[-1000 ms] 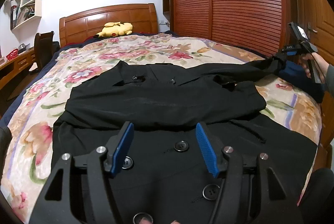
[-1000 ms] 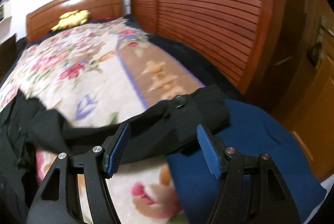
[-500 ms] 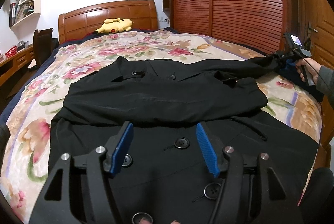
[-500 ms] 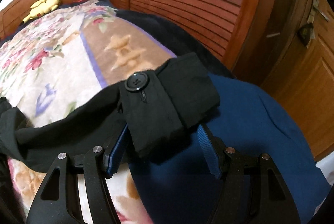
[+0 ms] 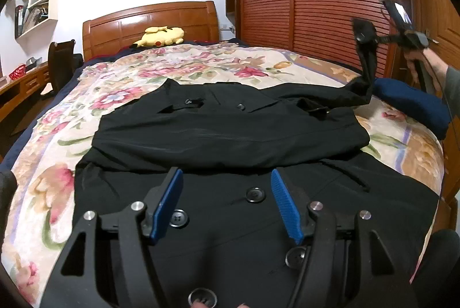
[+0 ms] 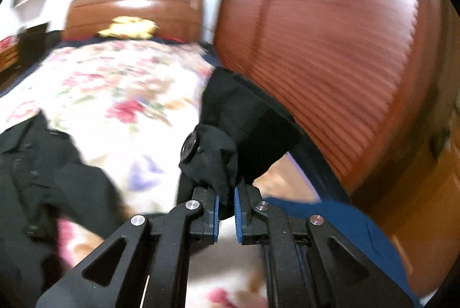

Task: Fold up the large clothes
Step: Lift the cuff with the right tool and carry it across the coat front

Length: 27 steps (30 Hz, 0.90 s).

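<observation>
A black buttoned coat (image 5: 230,135) lies flat on the floral bedspread (image 5: 178,69), one sleeve folded across its chest. My left gripper (image 5: 227,198) is open and empty, hovering over the coat's lower front. My right gripper (image 6: 226,204) is shut on the cuff of the other sleeve (image 6: 230,135) and holds it in the air above the bed's right side. In the left wrist view that sleeve (image 5: 365,63) rises from the coat to the right gripper (image 5: 371,35).
A dark blue pillow (image 5: 414,104) lies at the bed's right edge. A slatted wooden wardrobe (image 5: 316,6) stands close on the right. A yellow plush toy (image 5: 161,35) sits by the headboard. A desk and chair (image 5: 57,61) stand left.
My right gripper has closed on the sleeve cuff and lifted it off the blue pillow into the air. My left gripper has stayed open over the coat.
</observation>
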Tool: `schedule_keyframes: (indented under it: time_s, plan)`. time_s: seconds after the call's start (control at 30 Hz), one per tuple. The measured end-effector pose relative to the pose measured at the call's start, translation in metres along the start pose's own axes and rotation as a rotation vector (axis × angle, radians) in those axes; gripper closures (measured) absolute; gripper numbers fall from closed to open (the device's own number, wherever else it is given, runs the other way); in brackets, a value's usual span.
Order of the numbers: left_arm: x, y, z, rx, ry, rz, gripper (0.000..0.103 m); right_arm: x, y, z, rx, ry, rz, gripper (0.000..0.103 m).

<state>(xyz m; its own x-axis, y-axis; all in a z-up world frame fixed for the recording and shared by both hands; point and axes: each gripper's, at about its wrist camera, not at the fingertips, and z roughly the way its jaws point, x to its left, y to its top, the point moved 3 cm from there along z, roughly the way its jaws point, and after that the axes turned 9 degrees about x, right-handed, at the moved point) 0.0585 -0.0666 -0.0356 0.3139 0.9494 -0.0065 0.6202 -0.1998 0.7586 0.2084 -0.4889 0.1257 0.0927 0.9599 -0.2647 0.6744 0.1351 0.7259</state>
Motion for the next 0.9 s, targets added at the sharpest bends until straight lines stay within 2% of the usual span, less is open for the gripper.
schedule_keyframes:
  time_s: [0.3, 0.5, 0.73, 0.9]
  plan:
    - [0.026, -0.012, -0.028, -0.026, 0.043, -0.011, 0.039, 0.149, 0.048, -0.063, -0.151, 0.149, -0.219, 0.098]
    - [0.051, -0.021, -0.043, -0.033, 0.057, -0.049, 0.039, 0.221, 0.061, -0.085, -0.201, 0.228, -0.300, 0.098]
    - [0.070, -0.028, -0.055, -0.046, 0.079, -0.078, 0.039, 0.290, 0.061, -0.104, -0.234, 0.329, -0.366, 0.098]
    - [0.079, -0.029, -0.059, -0.056, 0.095, -0.103, 0.039, 0.335, 0.049, -0.117, -0.233, 0.416, -0.410, 0.098]
